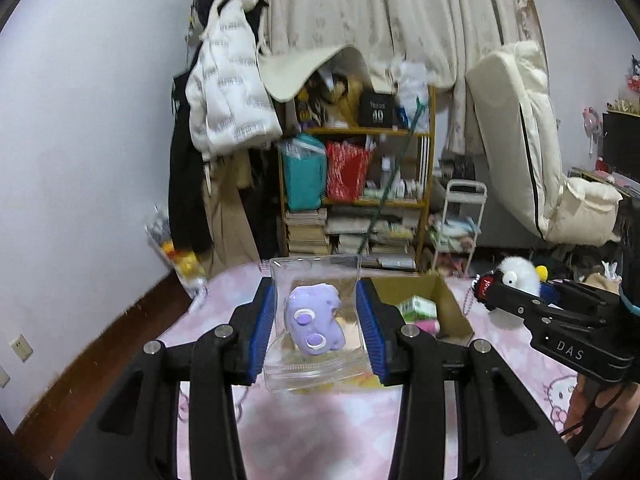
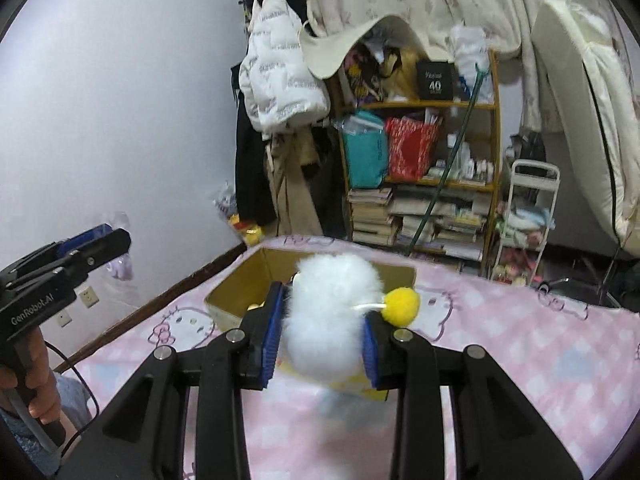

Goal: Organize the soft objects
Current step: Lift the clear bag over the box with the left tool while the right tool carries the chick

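cardboard box [image 2: 240, 284] interior largely hidden behind white plush [image 2: 328, 312]

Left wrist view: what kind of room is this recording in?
Most likely a lived-in bedroom at home. The work surface is a bed with a pink cartoon-cat sheet, a crowded bookshelf stands beyond it, jackets hang by the wall, and long curtains cover the back.
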{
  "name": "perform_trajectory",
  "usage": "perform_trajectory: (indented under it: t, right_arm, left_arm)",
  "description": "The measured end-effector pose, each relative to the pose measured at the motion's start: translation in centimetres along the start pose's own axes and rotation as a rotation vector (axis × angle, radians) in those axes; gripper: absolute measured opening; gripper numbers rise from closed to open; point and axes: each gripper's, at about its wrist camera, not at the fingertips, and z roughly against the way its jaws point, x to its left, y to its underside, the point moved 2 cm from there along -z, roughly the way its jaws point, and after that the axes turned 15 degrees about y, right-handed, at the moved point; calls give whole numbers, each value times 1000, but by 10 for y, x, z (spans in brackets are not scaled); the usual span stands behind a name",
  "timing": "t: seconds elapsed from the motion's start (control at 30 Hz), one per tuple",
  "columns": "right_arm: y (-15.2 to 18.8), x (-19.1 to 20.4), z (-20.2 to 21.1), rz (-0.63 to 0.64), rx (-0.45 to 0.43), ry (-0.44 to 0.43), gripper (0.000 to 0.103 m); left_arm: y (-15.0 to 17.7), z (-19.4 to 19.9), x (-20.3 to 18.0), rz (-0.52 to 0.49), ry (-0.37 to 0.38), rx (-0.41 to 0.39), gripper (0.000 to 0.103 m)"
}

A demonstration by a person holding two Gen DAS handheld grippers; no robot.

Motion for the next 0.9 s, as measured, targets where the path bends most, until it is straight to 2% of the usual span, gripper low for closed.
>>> perform_trajectory:
  t: [0.23,0.47,0.63,0.73,0.9]
  right_arm:
    - [-31,-6,1,-20,-72,-30,36]
    - [-52,-9,-4,-6,-119,-18,36]
    - [-67,-13,-6,2,-156,1,36]
    - [-73,-20,-6,-51,-178,-42,36]
    - [-67,-20,-10,-52,-201,-37,36]
  left_arm:
    - [-33,-2,-6,-62,-2,-73,40]
    - [-63,-14,-18,-125,21,-140,40]
    - [-72,-28,-22,-162,22,-152,40]
    - [-73,-36,-23,-152,26,-153,40]
    - [-66,-47,-24,-169,25,-140,41]
